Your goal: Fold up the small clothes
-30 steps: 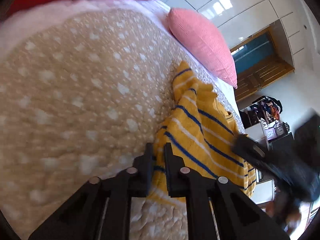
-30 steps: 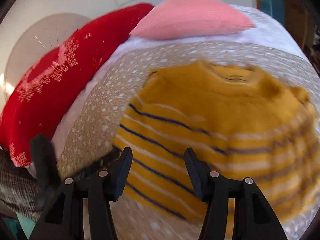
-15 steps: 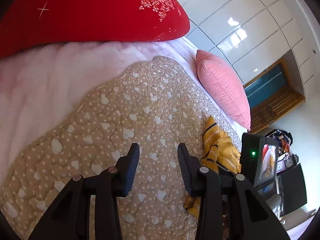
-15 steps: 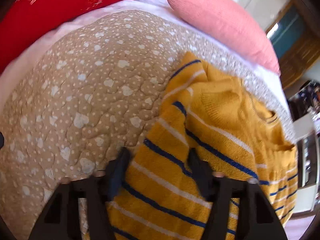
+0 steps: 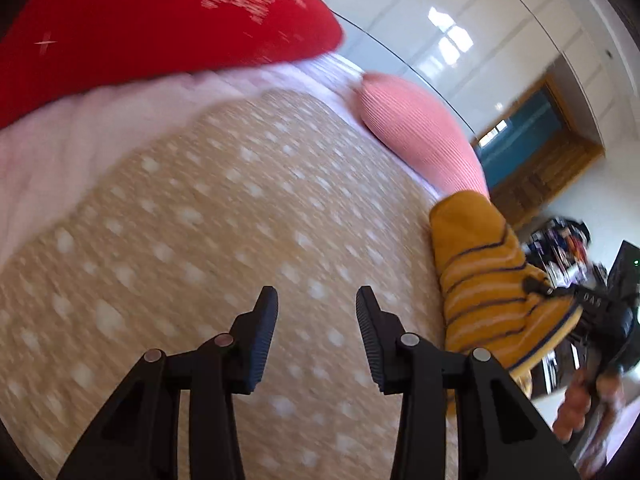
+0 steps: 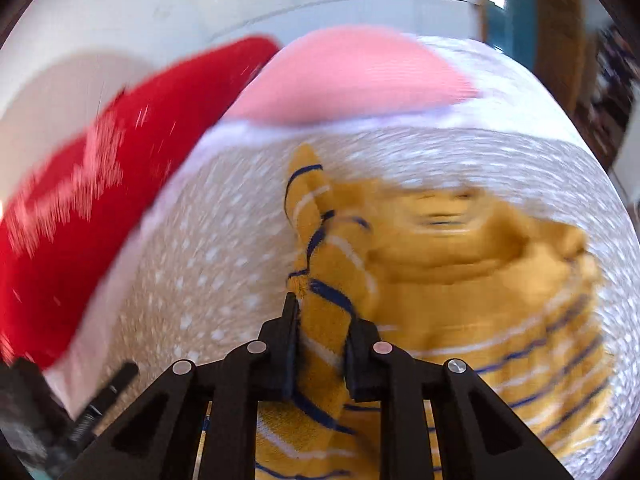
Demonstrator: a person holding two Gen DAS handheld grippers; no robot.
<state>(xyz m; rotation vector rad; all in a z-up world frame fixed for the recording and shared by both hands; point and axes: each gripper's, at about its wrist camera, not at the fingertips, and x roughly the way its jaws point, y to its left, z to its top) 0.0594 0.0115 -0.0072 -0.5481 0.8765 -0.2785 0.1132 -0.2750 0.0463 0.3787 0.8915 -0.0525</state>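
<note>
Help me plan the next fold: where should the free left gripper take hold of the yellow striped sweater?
Probably the sweater edge nearest the open left gripper, coming from its left across the quilt. That side lies loose and reachable, while the right gripper already pinches a bunched fold on the other side.

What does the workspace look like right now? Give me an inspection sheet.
Surface: tan dotted quilt over a pale pink bedsheet.
Job's things: yellow striped sweater, bunched, one fold lifted.
Clutter: red pillow and pink pillow at the head.
Grippers: left tool open above bare quilt; right tool shut on the sweater's fold.
Cables: nothing seen.
Surroundings: white glossy wall panels, wooden door frame, blurred.
</note>
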